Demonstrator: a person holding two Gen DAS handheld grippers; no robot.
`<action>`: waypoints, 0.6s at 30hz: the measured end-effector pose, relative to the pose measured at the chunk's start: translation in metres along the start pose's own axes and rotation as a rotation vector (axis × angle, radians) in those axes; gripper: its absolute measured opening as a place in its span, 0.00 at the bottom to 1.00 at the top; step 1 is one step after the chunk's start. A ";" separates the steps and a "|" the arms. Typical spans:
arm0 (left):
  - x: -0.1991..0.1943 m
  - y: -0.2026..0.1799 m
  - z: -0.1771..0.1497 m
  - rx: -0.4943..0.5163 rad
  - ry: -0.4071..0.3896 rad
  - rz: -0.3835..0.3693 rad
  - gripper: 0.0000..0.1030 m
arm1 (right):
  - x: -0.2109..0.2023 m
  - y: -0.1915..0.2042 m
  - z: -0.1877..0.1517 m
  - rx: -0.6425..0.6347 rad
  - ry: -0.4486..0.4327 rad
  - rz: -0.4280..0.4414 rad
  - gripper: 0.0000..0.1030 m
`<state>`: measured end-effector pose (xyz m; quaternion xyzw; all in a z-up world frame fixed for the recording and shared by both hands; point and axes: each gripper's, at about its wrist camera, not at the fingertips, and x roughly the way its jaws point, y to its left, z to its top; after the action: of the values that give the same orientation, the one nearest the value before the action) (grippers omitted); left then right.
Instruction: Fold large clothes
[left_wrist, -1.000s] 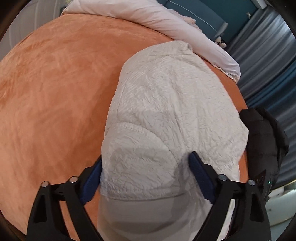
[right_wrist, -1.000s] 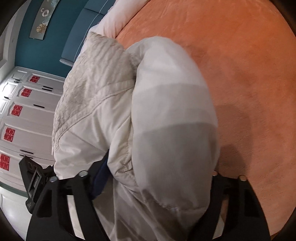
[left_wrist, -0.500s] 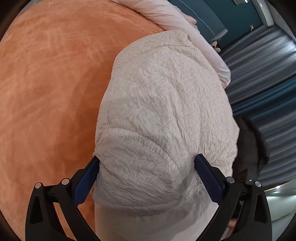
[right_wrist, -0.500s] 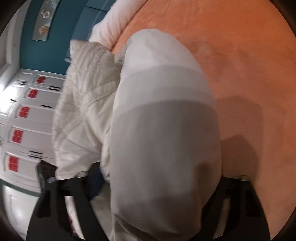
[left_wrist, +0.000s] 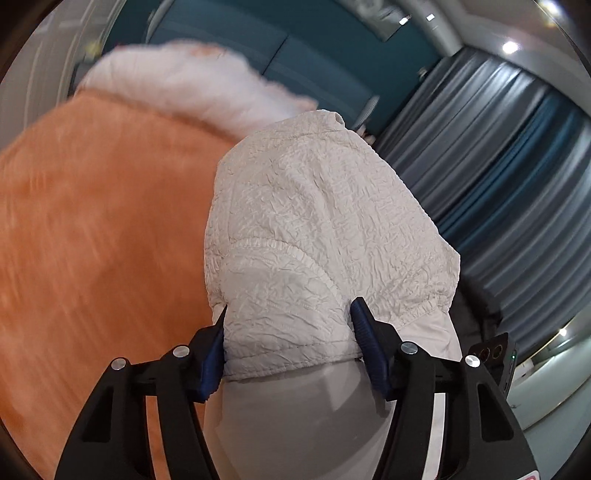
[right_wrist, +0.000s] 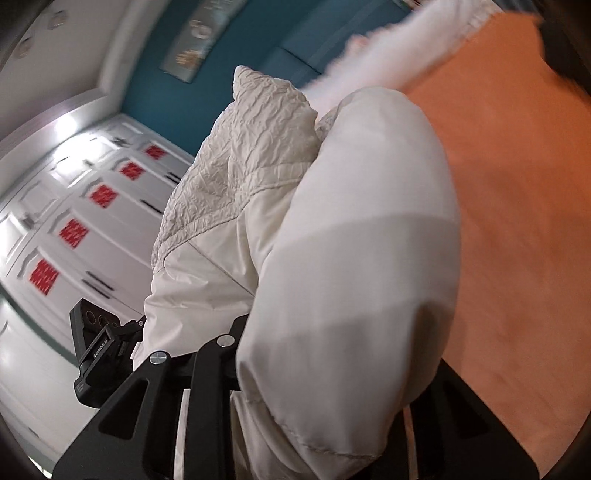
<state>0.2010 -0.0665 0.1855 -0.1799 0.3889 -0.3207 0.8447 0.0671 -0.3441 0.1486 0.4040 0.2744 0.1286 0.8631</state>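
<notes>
Orange bed cover (left_wrist: 92, 229), pale pink bedding (left_wrist: 192, 92) bunched along its far edge

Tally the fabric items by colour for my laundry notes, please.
Cream-white: 1, the jacket
Orange: 1, the bedspread
Pale white: 1, the duvet at the far edge
Grey-blue: 1, the curtain
Total: 4
</notes>
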 end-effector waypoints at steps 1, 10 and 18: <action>-0.011 0.001 0.012 0.020 -0.025 -0.003 0.58 | 0.005 0.012 0.005 -0.014 -0.009 0.017 0.25; -0.039 0.067 0.075 0.059 -0.112 0.089 0.58 | 0.120 0.066 0.026 -0.075 0.034 0.076 0.27; 0.049 0.199 0.033 -0.001 0.004 0.314 0.57 | 0.250 0.008 -0.022 -0.033 0.240 -0.180 0.34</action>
<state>0.3302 0.0472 0.0700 -0.1167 0.4141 -0.1849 0.8836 0.2587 -0.2140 0.0504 0.3451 0.4088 0.1026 0.8386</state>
